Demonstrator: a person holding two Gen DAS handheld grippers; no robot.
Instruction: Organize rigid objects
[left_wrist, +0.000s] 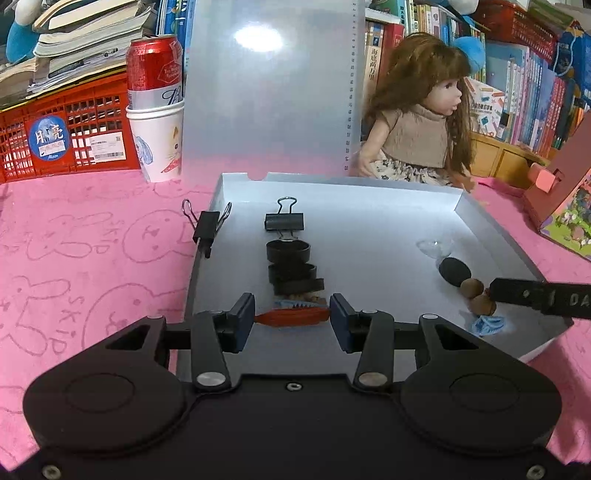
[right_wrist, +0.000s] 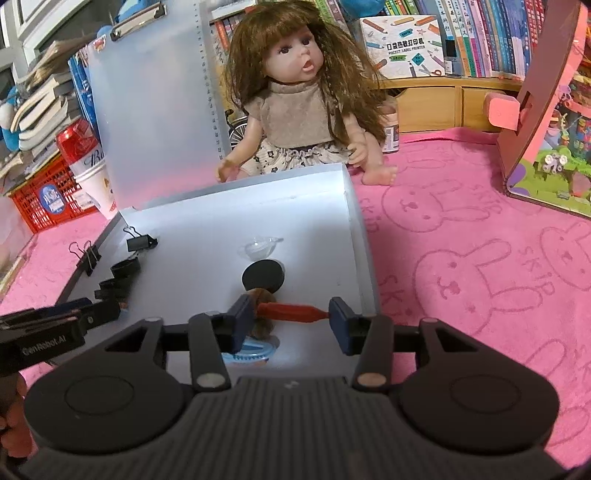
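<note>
Two grippers work over the shallow grey plastic tray (left_wrist: 480, 218).

Left gripper (left_wrist: 291, 314) and right gripper (right_wrist: 291, 315) each bracket an orange-red rubbery piece (left_wrist: 291, 316); whether they clamp it cannot be told.

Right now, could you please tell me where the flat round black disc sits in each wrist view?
Left wrist view: flat round black disc at right, beside two brown balls.
Right wrist view: disc at centre, above the gripper.
Shared landmark: the long-haired doll behind the white tray.

indoor light from above throws a bright glare spot on the upright translucent lid (left_wrist: 269, 92) and a pale sheen in the tray (left_wrist: 369, 229), short soft shadows lie under small things, and fisheye bending darkens the corners.
</note>
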